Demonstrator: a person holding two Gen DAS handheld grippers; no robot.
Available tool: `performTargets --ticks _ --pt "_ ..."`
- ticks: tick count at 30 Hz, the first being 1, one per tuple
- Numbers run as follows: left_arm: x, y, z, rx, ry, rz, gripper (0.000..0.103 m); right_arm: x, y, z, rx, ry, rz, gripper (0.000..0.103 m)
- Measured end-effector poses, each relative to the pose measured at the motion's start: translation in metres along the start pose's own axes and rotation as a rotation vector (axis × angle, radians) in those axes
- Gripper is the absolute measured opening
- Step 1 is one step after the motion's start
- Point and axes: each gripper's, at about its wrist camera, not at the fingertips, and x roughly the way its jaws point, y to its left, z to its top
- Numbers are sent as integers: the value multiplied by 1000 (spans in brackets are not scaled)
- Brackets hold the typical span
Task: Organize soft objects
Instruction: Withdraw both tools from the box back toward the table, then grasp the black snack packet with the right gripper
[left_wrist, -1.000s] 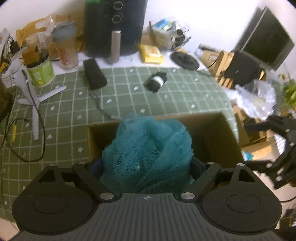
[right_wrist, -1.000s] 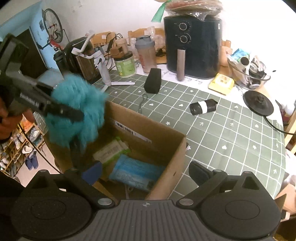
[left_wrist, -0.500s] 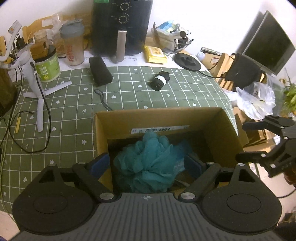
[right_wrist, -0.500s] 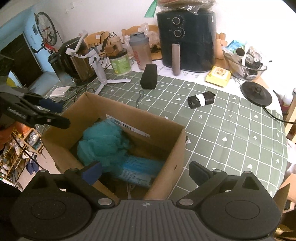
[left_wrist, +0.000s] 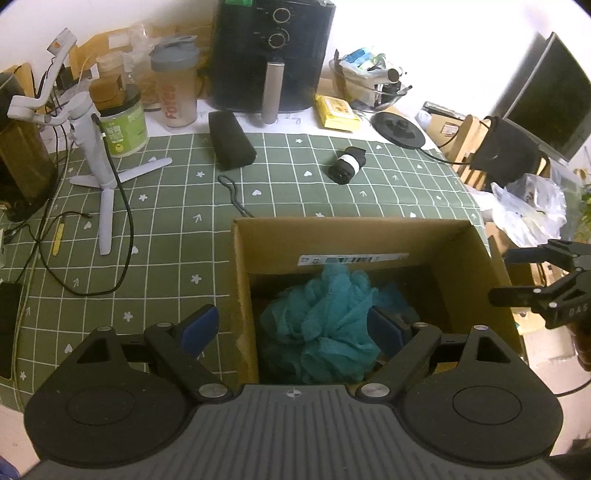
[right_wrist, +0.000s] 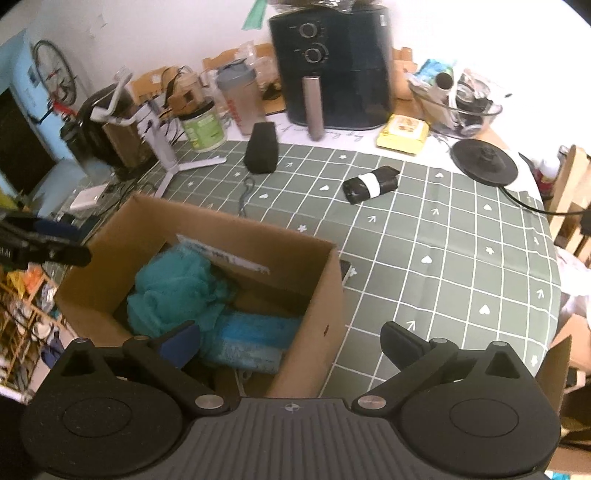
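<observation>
A teal mesh bath sponge lies loose inside the open cardboard box on the green checked tablecloth. It also shows in the right wrist view, beside a blue soft pack in the box. My left gripper is open and empty, above the box's near left side. My right gripper is open and empty over the box's right wall. A black roll with a white band and a black soft case lie on the table.
A black air fryer, shaker bottle, green tub, yellow pack, glass bowl and black kettle base line the back. A white tripod stand with cables is at left.
My left gripper opened and dropped the teal sponge into the box, then drew back and to the left. My right gripper stayed open, shifting slightly.
</observation>
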Motion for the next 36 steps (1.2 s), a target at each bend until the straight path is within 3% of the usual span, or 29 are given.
performTargets --ticks 6,22,36 --pt "6 2 7 9 3 1 88 5 -5 10 49 1 -59 103" --pt "20 13 39 27 -9 -15 88 29 -23 52 153 39 -108 103" --pt "28 34 48 17 -2 -84 88 84 -58 97 217 211 -55 100"
